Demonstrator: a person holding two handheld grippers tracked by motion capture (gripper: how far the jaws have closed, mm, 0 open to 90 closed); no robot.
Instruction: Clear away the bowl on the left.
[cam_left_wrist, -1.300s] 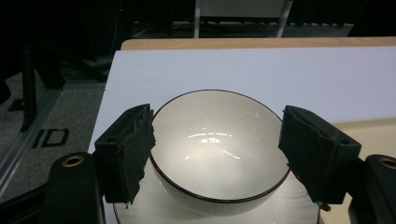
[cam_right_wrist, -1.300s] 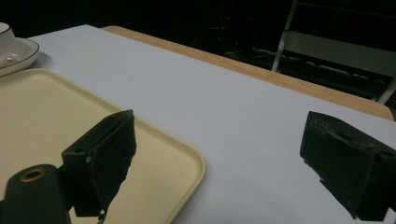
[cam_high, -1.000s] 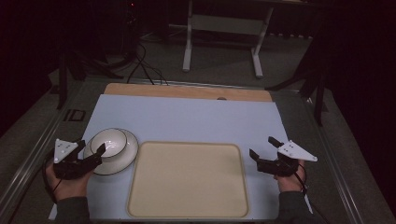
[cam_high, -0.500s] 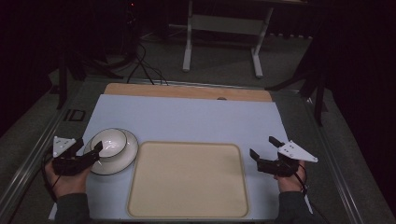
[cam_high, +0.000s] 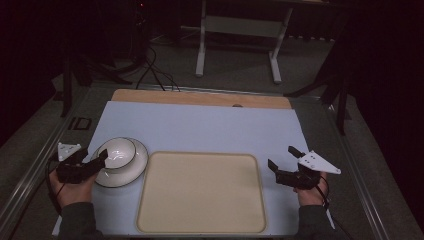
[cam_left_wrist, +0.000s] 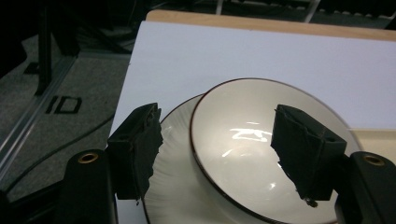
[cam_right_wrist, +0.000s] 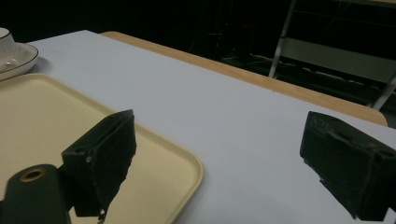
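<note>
Bowl (cam_high: 116, 151) sits on plate (cam_high: 137, 165), left of tray (cam_high: 200, 192). Left gripper (cam_left_wrist: 217, 149) straddles the bowl's near rim, jaws wide and just now narrowing, pads clear of it. Right gripper (cam_right_wrist: 233, 163) open, empty, beside the tray. Bowl looks glazed: stiff, slick, breakable. Pinch the rim wall squarely.

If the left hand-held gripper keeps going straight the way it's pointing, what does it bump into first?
Most likely the white bowl sitting on the plate. The left hand-held gripper has its open jaws either side of the bowl's near rim, one outside, one over the inside. Whether it touches yet is unclear.
</note>
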